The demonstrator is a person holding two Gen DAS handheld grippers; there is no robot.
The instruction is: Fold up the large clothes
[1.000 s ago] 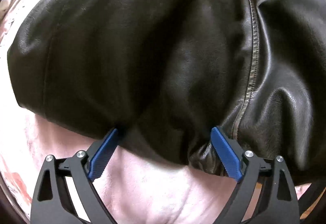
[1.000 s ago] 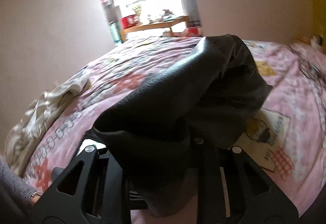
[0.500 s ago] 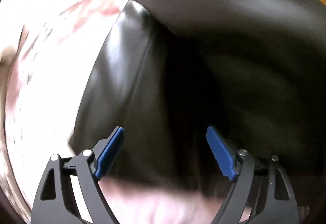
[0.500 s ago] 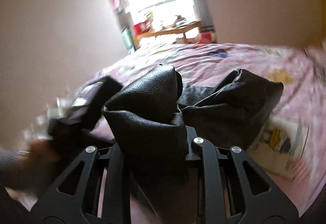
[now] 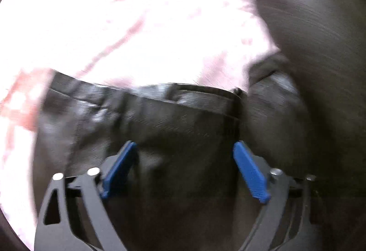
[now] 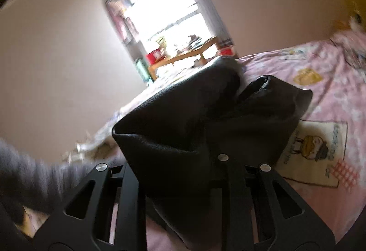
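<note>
Item: black leather garment, lying on a bed under a pink printed bedspread.

Changes since the earlier frames: in the left wrist view, one second ago the leather was filling nearly the whole picture with pink showing only at 6 o'clock. Now the bedspread is taking up the upper half from 10 to 1 o'clock, and a seamed edge of the garment is running across the middle. The picture is blurring with motion. The left tongs are opening, blue pads standing wide apart over the leather without pressing it. In the right wrist view, the room is now sitting tilted compared with a second ago, and a grey sleeve is showing larger at 8 o'clock.

Right tongs: black fingers are standing close together with a thick fold of the leather garment between them. The fingertips are buried under it, and the fold is rising clamped out of them.

Seen only in the right wrist view: a bright window at 12 o'clock, a wooden worktop carrying clutter beneath it, a plain wall, and a cartoon patch on the bedspread at 3 o'clock.

Seen only in the left wrist view: the garment's seamed edge and a large blurred mass of leather at 2 o'clock.
</note>
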